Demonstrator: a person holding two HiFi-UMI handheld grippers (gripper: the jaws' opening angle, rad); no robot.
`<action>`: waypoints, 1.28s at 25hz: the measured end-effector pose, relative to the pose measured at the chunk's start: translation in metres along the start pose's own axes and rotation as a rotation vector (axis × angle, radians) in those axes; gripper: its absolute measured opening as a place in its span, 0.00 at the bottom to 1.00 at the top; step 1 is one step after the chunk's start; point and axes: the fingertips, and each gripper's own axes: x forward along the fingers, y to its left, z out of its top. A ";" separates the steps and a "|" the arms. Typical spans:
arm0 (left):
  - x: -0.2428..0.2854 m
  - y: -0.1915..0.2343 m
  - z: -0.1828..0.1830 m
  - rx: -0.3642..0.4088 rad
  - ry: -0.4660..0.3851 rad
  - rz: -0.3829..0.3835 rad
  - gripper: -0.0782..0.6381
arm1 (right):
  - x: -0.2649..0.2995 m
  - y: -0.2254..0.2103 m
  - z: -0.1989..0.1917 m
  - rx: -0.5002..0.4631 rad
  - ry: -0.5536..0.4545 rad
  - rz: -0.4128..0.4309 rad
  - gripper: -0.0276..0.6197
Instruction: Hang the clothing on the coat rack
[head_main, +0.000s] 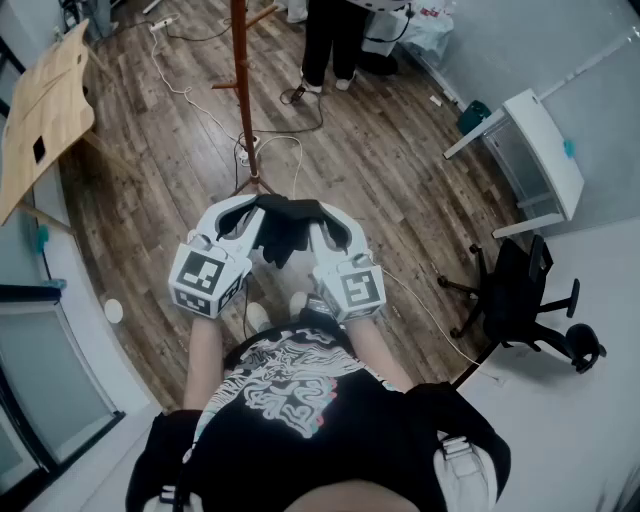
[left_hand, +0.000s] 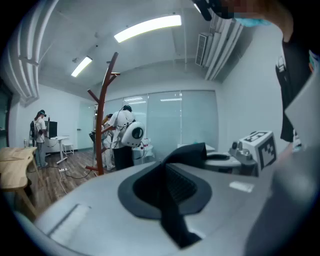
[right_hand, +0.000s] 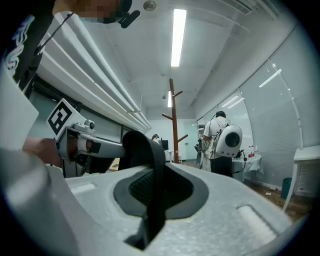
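Observation:
A black piece of clothing (head_main: 285, 226) hangs bunched between my two grippers, low in front of my body. My left gripper (head_main: 256, 216) is shut on its left part and my right gripper (head_main: 318, 224) on its right part. In the left gripper view a strip of the black fabric (left_hand: 169, 205) lies across the grey jaw's dark pad. The right gripper view shows the same kind of fabric strip (right_hand: 153, 192) over its pad. The brown wooden coat rack (head_main: 243, 90) stands on the floor just ahead, also seen as the coat rack (left_hand: 103, 125) and the coat rack (right_hand: 174, 124).
A tilted wooden tabletop (head_main: 42, 105) is at the left, with a white desk (head_main: 541, 148) and a black office chair (head_main: 520, 296) at the right. Cables (head_main: 200, 100) trail over the wood floor near the rack's base. A person (head_main: 330, 40) stands beyond the rack.

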 end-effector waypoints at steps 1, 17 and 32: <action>0.001 0.001 0.001 0.000 -0.002 0.004 0.12 | 0.001 -0.001 0.001 0.004 -0.001 0.002 0.08; 0.018 0.009 0.012 -0.043 -0.020 0.096 0.12 | 0.015 -0.020 0.016 0.039 -0.014 0.115 0.08; 0.035 -0.011 0.019 -0.049 -0.035 0.159 0.12 | 0.012 -0.051 0.022 0.023 -0.025 0.152 0.08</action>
